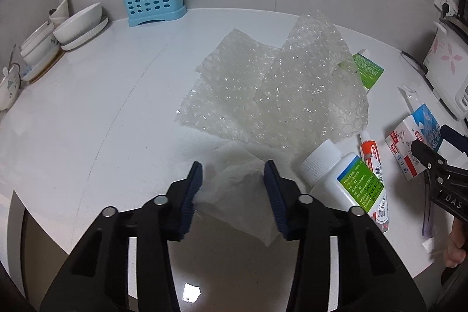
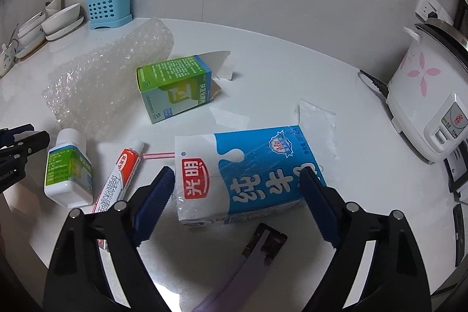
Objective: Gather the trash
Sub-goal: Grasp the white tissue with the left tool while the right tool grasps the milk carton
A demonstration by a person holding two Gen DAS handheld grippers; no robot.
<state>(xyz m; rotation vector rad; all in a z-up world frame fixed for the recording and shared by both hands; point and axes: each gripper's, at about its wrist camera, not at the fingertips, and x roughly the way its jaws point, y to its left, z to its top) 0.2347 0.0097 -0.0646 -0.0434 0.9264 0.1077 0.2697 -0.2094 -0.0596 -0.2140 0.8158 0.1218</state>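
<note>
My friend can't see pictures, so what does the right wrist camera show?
An open hand-held gripper straddles a blue and white milk carton lying on a white table. A white pill bottle, an ointment tube, a green box and bubble wrap lie nearby.

Dim, perhaps overhead light; glare, fisheye-warped edges.

Each claw point(image 1: 232, 171) point(image 2: 237, 174) has black arms, ribbed navy pads and silver round screws.
</note>
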